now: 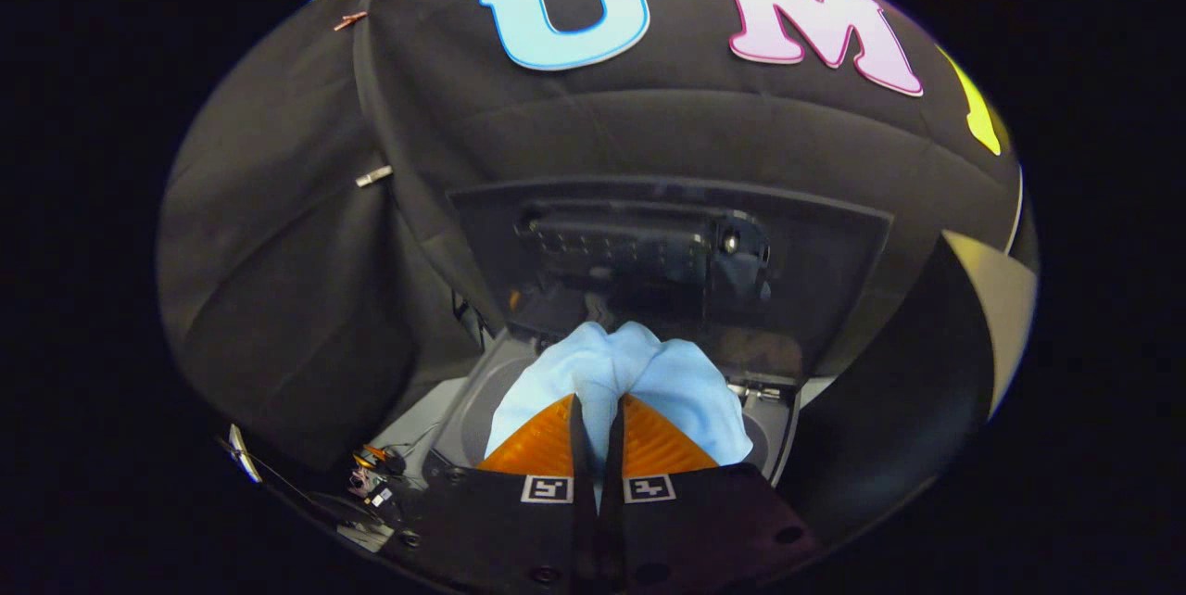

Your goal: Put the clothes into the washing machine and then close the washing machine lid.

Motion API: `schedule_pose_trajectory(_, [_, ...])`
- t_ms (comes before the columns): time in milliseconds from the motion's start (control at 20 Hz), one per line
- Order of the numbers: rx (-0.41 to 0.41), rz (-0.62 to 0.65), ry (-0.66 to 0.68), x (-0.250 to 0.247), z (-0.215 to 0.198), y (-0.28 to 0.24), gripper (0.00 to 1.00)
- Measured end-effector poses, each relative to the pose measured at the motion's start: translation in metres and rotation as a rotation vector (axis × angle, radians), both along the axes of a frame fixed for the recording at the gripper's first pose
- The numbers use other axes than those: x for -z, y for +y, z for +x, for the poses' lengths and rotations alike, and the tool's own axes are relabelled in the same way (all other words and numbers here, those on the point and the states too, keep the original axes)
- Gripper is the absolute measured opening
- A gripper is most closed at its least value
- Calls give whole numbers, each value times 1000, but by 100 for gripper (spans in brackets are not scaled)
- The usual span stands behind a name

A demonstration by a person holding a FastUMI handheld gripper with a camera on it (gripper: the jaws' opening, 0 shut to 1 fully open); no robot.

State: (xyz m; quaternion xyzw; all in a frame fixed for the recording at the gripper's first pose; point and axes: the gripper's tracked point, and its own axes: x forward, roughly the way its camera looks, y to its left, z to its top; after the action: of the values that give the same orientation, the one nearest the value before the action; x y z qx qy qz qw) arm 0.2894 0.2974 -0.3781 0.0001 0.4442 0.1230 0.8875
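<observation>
We see the gripper (598, 410) with its two fingers (547, 442) drawn almost together, only a thin slit between them, and a pale blue cloth (611, 368) pinched in that slit. Both fingers press on the fabric, so the tongs are clamped on the cloth.

The cloth is light blue, soft and plain, with no print that we can make out. It bunches into two rounded lobes just ahead of the fingertips, with a dark fold line running between them in line with the slit. More of it spills down past both fingers on either side, wider on the right. Its long axis runs roughly along the fingers, from the fingertips away toward the raised lid (667, 252); we cannot tell which end of the garment is which.

The cloth hangs over the open mouth of the washer (463, 410), whose grey rim and round tub show beneath and to each side of it. We cannot tell whether it touches the tub. The dark lid stands up beyond the cloth, its glossy inner face toward us.
</observation>
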Motion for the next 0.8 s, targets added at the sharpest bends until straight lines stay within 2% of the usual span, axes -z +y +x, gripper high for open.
schedule_pose_trajectory(200, [26,-23,87,49,-8,-8,5])
schedule_pose_trajectory(300, [30,-17,114,60,-12,-8,9])
schedule_pose_trajectory(750, [17,-33,-21,20,-4,-1,100])
schedule_pose_trajectory(800, [19,-21,-39,11,-3,2,100])
